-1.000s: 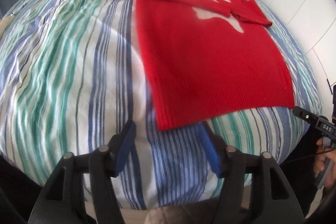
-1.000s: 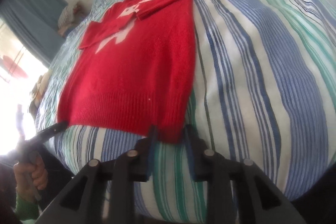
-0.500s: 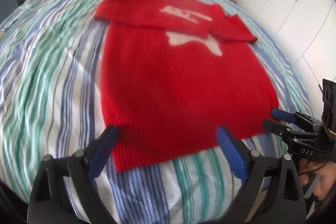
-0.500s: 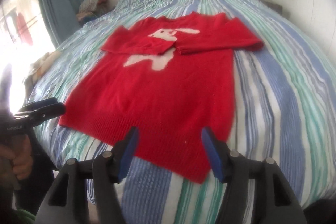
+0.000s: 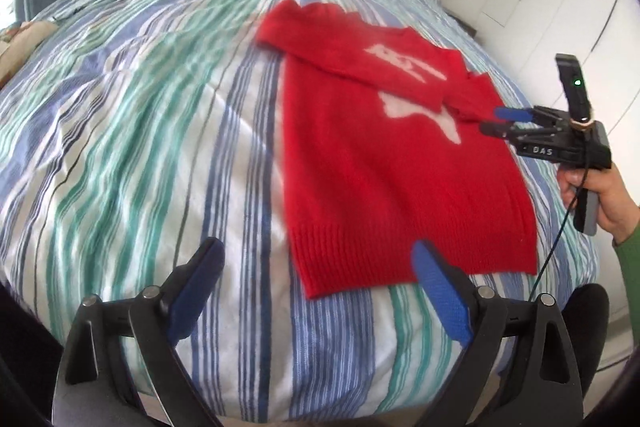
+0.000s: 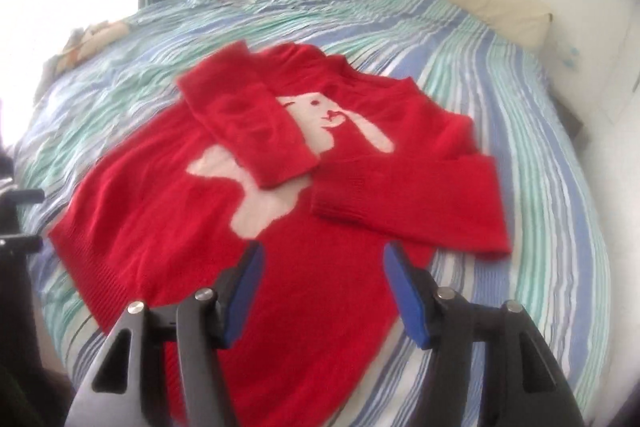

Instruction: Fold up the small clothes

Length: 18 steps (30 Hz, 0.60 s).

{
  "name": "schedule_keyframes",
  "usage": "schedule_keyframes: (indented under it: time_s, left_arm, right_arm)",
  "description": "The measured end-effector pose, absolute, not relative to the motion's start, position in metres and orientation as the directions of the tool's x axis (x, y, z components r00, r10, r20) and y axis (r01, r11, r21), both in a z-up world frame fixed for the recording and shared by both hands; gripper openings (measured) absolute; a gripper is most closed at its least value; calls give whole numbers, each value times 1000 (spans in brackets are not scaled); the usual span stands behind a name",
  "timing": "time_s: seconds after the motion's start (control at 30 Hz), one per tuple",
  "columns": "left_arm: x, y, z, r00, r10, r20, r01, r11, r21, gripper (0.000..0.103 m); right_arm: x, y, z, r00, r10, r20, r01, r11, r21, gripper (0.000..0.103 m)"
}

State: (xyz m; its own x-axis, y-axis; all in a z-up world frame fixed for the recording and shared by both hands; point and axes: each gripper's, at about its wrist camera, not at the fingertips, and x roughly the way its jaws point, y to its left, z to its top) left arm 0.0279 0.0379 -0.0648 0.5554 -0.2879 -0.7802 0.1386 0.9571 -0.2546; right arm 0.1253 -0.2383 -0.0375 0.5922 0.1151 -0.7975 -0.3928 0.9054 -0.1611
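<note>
The sweater (image 6: 224, 227) lies flat on the striped bed (image 5: 140, 107), face up, both sleeves folded in across the chest over the white rabbit. Its long axis runs from the ribbed hem, nearest both grippers, away to the collar. In the right wrist view the body of the sweater sits directly ahead of and under the right gripper (image 6: 324, 287), its right-hand side edge just beyond the right-hand finger. That gripper's jaws have just been opening and now stand moderately apart, with nothing pinched between them. In the left wrist view the hem's left corner lies ahead between the fingers of the left gripper (image 5: 316, 287), towards the right-hand one; these jaws have also just been opening and stand wide, empty. The right gripper (image 5: 504, 121) also shows there, over the sweater's far right side near the sleeve cuff, so the right hand looks nearer the cloth. Motion blur softens the knit, and the right-hand hem corner is hidden behind the right gripper's own fingers.
</note>
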Motion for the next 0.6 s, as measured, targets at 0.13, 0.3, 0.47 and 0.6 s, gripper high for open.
schedule_keyframes:
  time_s: [0.13, 0.3, 0.47, 0.6]
  left_arm:
    - [20, 56, -65, 566, -225, -793, 84, 973, -216, 96]
    - [16, 79, -76, 538, -193, -821, 13, 975, -221, 96]
    - [17, 79, -75, 539, -193, -820, 11, 975, -222, 96]
    - [22, 62, -76, 528, -211, -822, 36, 973, -227, 96]
  right_arm:
    - [195, -224, -96, 500, 98, -860, -449, 879, -160, 55]
    - [213, -278, -75, 598, 168, -784, -248, 969, 18, 6]
    - [165, -417, -18, 735, 2, -678, 83, 992, 93, 6]
    - [99, -553, -12, 741, -195, -643, 424, 878, 222, 6]
